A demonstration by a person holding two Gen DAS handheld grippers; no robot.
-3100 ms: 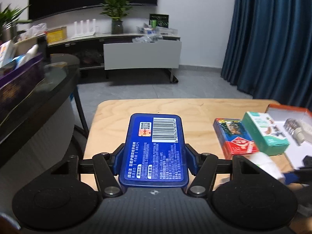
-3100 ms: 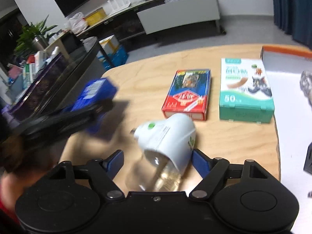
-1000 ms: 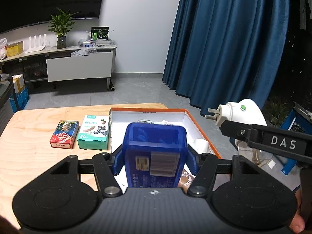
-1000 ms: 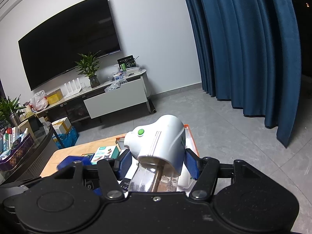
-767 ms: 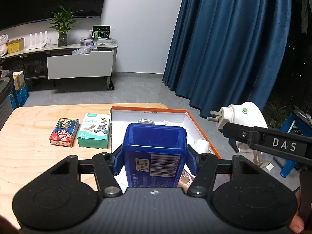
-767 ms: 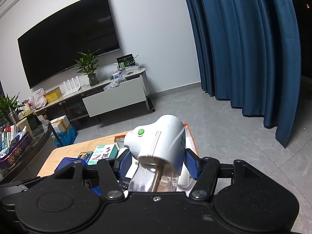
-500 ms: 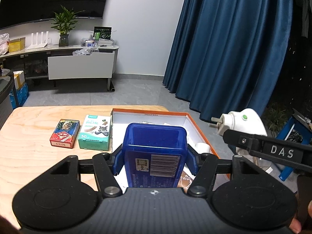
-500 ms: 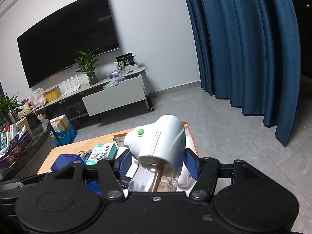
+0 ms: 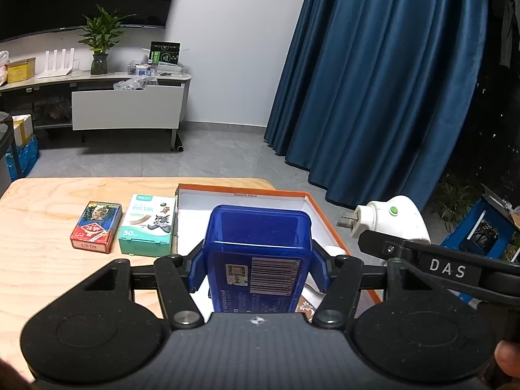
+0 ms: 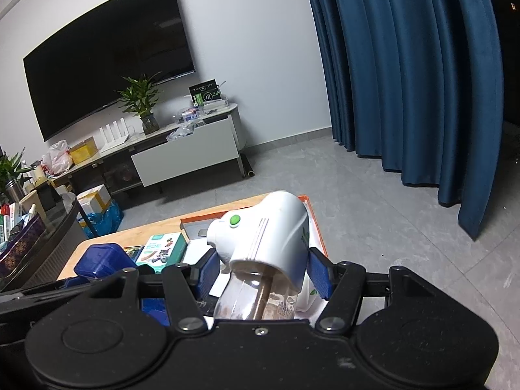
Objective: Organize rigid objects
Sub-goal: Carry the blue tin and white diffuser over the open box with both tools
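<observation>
Two grippers, two loads, one destination.

Wooden table (image 9: 42, 214): light plywood top, rounded corners; carries everything listed below.

Orange-rimmed box (image 9: 242, 200): shallow, white inside, at the table's right end, open-topped. Loose items already lie inside, mostly hidden behind the held load; judged to be the collecting point for the rigid objects.

Left gripper (image 9: 258, 268): jaws clenched on a blue plastic case (image 9: 258, 243), barcode label facing up, held in the air above the box interior, not yet set down.

Right gripper (image 10: 261, 274): jaws grasping a white plug-in mosquito repellent heater (image 10: 263, 237) with a clear liquid bottle screwed in, green button up, plug prongs pointing left. Held above the box's right part.

Green bandage box (image 9: 148, 227): flat on the table, touching or just beside the box's left wall.

Red playing-card pack (image 9: 96, 227): flat on the table, just left of the bandage box; both still outside the box.

Hazards, as judged:
- Both loads hover close together over one small box; lowering together could knock tool against tool.
- The heater hangs near the right wall, beyond which the table ends; releasing off-centre could tip it to the floor.
- The rounded shell offers the pads little flat area; it may rotate.
- Case dropped on hidden contents could rest crooked.
</observation>
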